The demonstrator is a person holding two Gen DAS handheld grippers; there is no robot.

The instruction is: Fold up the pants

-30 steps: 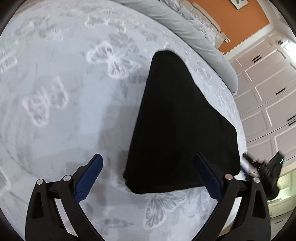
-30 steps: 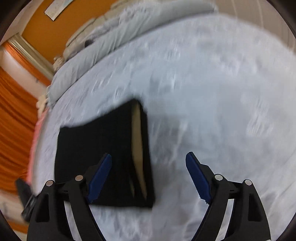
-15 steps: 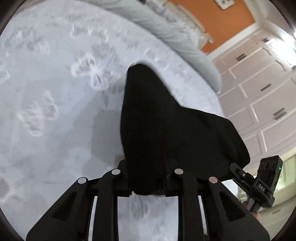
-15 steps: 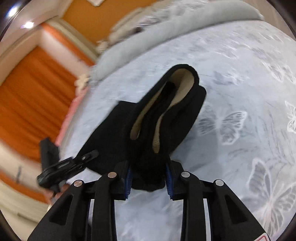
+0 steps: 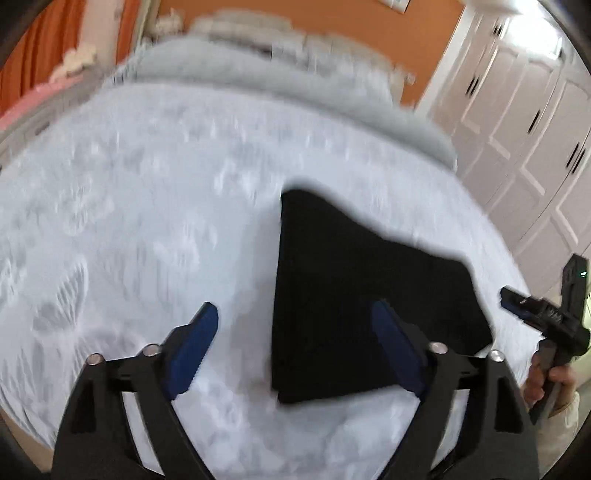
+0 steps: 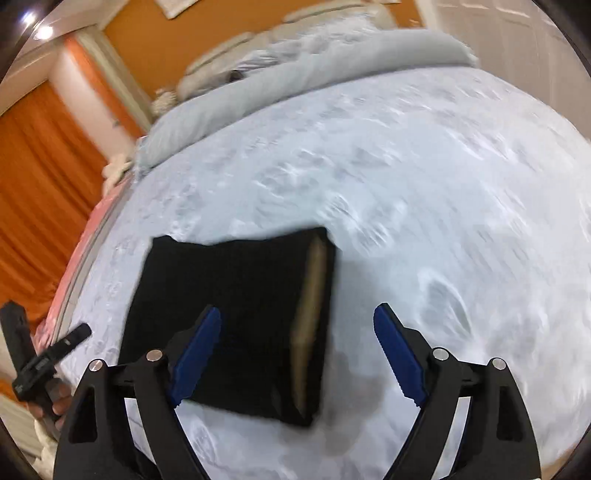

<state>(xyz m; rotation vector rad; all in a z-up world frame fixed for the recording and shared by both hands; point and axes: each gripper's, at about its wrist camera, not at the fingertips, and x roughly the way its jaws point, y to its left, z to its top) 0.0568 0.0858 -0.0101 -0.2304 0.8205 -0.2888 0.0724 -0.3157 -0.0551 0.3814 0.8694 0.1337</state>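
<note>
On the bed (image 5: 155,206), spread with a pale bedspread (image 6: 443,206) printed with faint butterflies, the black pants (image 5: 343,295) lie folded into a compact, roughly rectangular bundle. From the left wrist view the bundle sits flat on the bedspread, slightly right of center, with one straight edge facing left and a more uneven outline along its far side. The left gripper (image 5: 295,347) hangs above the bundle's near edge with its blue-padded fingers (image 5: 195,347) spread wide, grasping nothing; the right-hand pad overlaps the black cloth in the picture, the left-hand pad is over bare bedspread.

From the right wrist view the same bundle (image 6: 229,314) shows a tan lining (image 6: 310,310) as a narrow strip along its right-hand folded edge. The right gripper (image 6: 295,354) is likewise released, its blue fingers (image 6: 399,354) wide apart and empty: one pad over the black cloth, the other over the bedspread beside it. Whether either gripper touches the fabric cannot be told; both pictures are smeared by motion.

Each camera catches the other gripper at the frame's edge, held in a hand (image 5: 550,384). Farther off, a grey rolled duvet (image 6: 295,77) lies across the head of the bed, with orange curtains (image 6: 40,177), an orange wall (image 5: 295,18) and white panelled wardrobe doors (image 5: 524,122) around it.
</note>
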